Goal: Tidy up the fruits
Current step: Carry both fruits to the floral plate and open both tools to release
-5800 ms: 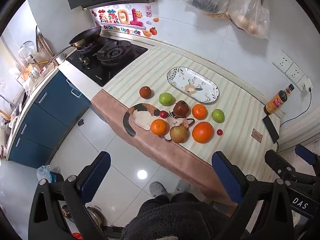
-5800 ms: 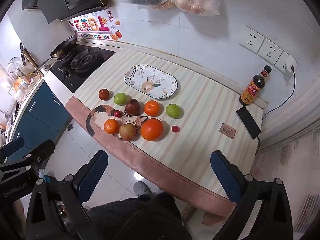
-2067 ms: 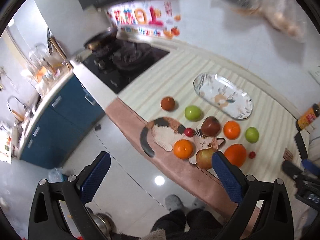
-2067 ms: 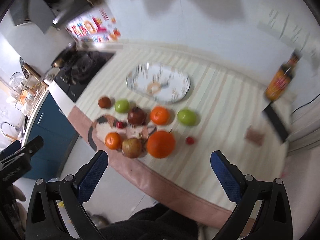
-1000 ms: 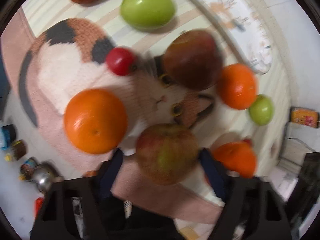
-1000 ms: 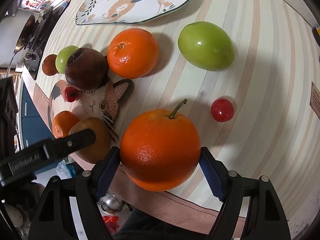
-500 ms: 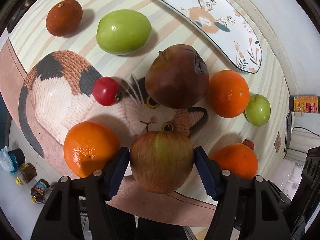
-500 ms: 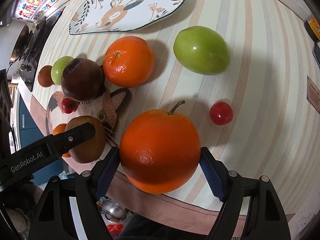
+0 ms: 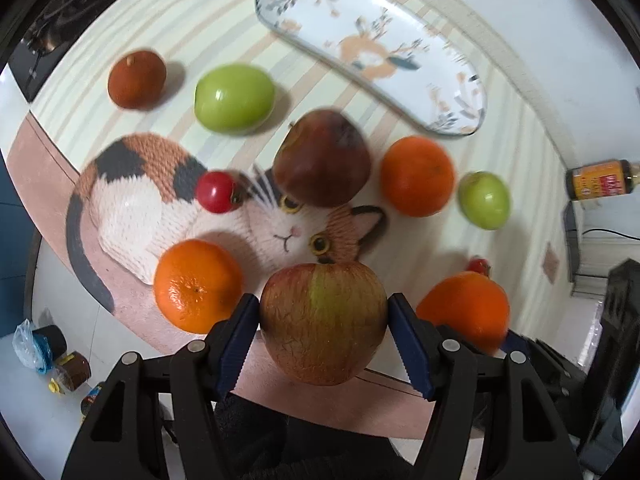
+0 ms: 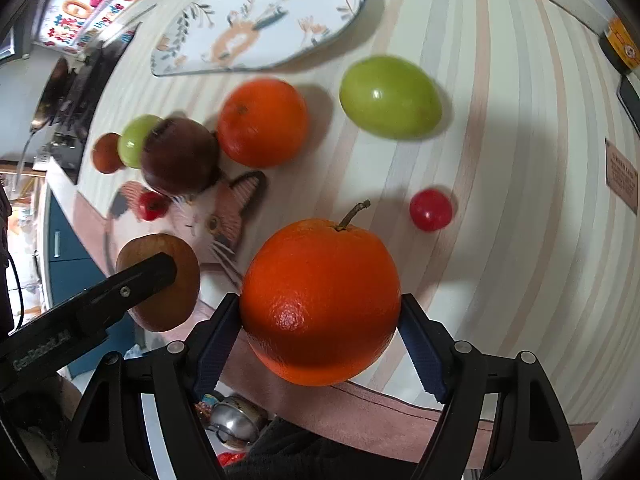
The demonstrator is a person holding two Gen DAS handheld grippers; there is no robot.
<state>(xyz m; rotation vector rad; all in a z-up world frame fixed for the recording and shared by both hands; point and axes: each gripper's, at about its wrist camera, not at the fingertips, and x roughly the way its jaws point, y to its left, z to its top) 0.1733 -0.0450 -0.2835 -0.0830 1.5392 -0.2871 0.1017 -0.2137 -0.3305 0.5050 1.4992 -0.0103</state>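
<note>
We find the left gripper (image 9: 324, 322) pinching the apple (image 9: 323, 322) and the right gripper (image 10: 320, 320) pinching the orange (image 10: 320, 303), both at the counter's near edge; we should lift straight, clear the neighbours, and lower onto the plate (image 9: 452, 120).

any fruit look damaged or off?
Yes: the dark reddish-brown fruit on the cat mat looks bruised or overripe, far darker than the apple in the left tongs. Nothing looks spilled.

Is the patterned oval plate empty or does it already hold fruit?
Empty: the plate shows only its painted pattern; every fruit sits on the counter or in the tongs.
</note>
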